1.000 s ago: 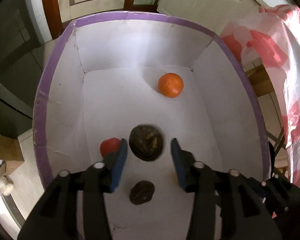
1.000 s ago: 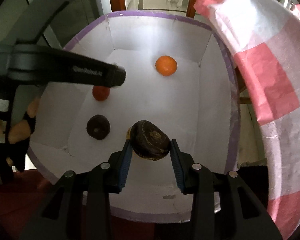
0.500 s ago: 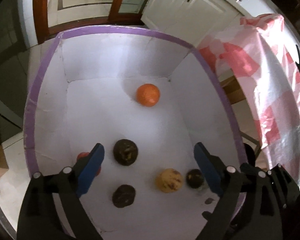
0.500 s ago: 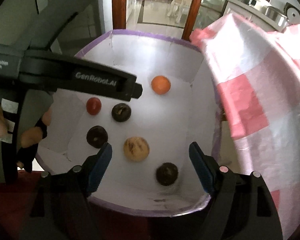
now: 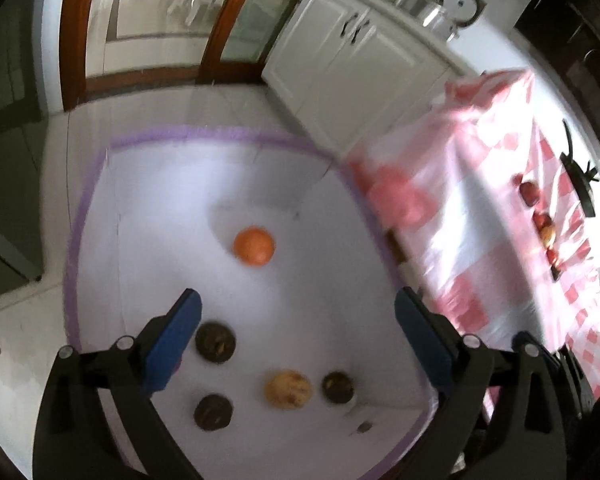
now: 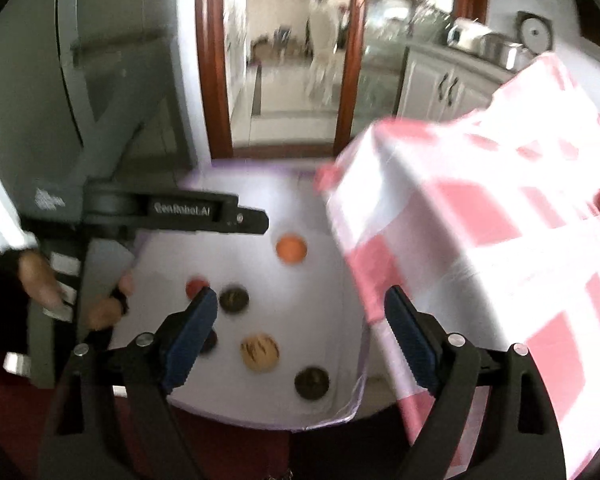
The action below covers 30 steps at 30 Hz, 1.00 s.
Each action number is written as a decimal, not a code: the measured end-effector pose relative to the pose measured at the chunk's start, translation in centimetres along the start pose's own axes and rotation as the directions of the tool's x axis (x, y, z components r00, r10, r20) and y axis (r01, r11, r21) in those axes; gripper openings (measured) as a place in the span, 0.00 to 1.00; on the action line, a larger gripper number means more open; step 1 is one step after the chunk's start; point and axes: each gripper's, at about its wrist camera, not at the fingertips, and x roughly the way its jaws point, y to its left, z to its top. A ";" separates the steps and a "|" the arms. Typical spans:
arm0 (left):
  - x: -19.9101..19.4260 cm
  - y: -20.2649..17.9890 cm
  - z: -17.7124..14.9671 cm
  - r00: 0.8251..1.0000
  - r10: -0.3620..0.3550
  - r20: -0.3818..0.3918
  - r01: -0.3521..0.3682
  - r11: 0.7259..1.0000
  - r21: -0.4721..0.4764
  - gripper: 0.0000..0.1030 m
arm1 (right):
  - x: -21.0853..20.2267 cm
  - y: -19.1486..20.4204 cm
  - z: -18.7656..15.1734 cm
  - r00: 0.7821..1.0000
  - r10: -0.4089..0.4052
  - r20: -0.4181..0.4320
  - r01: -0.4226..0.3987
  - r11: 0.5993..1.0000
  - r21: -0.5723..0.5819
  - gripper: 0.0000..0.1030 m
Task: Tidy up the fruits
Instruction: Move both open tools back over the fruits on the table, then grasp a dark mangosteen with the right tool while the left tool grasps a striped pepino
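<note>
A white box with a purple rim (image 5: 74,248) holds an orange (image 5: 254,246), three dark brown fruits (image 5: 215,342) and a speckled yellow fruit (image 5: 288,389). My left gripper (image 5: 298,320) hangs above the box, its jaws opening wide with nothing between them. In the right wrist view the same box (image 6: 352,408) shows the orange (image 6: 291,249), a small red fruit (image 6: 197,285), the yellow fruit (image 6: 260,352) and dark fruits (image 6: 311,382). My right gripper (image 6: 300,316) is above the box's near side, its jaws also opening and empty. Both views are blurred.
A table under a pink-and-white checked cloth (image 5: 480,220) stands right of the box, with more fruit (image 5: 530,192) lying on it. A hand (image 6: 40,280) holds the left gripper's body at the left. White cabinets (image 5: 360,60) and a doorway are behind.
Both grippers were shut on dark fruits low in the box. They have opened wide, let the fruits go onto the box floor, and risen and tilted up.
</note>
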 end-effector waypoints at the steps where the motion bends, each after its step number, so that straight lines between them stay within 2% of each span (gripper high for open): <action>1: -1.0 -0.9 0.7 0.999 -0.006 0.044 0.005 1.000 0.014 0.95 | -1.4 -0.7 0.6 0.999 0.003 0.051 -0.005 1.000 0.030 0.83; 5: -3.8 -5.0 2.5 0.985 -0.033 0.166 0.014 0.994 0.112 0.98 | -5.6 -3.0 1.7 0.983 -0.025 0.182 0.004 0.993 0.118 0.85; 8: -5.1 -9.8 3.3 0.971 -0.031 0.238 -0.033 0.966 0.257 0.98 | -8.5 -5.4 2.0 0.960 -0.092 0.266 0.038 0.979 0.199 0.85; 11: -5.1 -15.2 3.4 0.969 -0.047 0.241 -0.050 0.922 0.383 0.98 | -11.4 -8.6 2.2 0.930 -0.188 0.316 0.092 0.951 0.296 0.85; 15: -2.9 -22.5 3.6 0.977 -0.117 0.178 0.019 0.881 0.473 0.98 | -14.0 -13.9 0.9 0.894 -0.335 0.298 0.180 0.877 0.446 0.85; 18: -0.3 -27.0 3.2 0.984 -0.137 0.115 0.060 0.860 0.507 0.98 | -15.2 -18.3 -1.3 0.867 -0.441 0.232 0.256 0.794 0.551 0.85; 19: 1.1 -29.3 2.9 0.984 -0.161 0.082 0.093 0.841 0.532 0.98 | -16.0 -20.3 -2.4 0.858 -0.473 0.199 0.275 0.751 0.600 0.85; 21: 3.2 -32.5 2.1 0.985 -0.163 0.048 0.106 0.810 0.577 0.98 | -16.9 -23.2 -4.3 0.848 -0.507 0.156 0.283 0.682 0.675 0.85; 22: 4.8 -34.9 1.4 0.986 -0.163 0.015 0.120 0.783 0.611 0.98 | -17.6 -25.0 -5.6 0.840 -0.528 0.125 0.288 0.629 0.722 0.85; 25: 7.9 -38.8 0.1 0.982 -0.180 -0.063 0.177 0.739 0.650 0.98 | -18.8 -29.2 -9.6 0.825 -0.565 0.027 0.308 0.489 0.816 0.85; 28: 10.5 -42.1 -0.9 0.974 -0.193 -0.120 0.224 0.715 0.662 0.98 | -19.3 -33.4 -12.7 0.811 -0.579 -0.085 0.346 0.356 0.868 0.85; 30: 11.7 -43.4 -1.3 0.971 -0.197 -0.135 0.236 0.703 0.671 0.98 | -19.2 -35.7 -13.4 0.806 -0.577 -0.130 0.367 0.316 0.875 0.85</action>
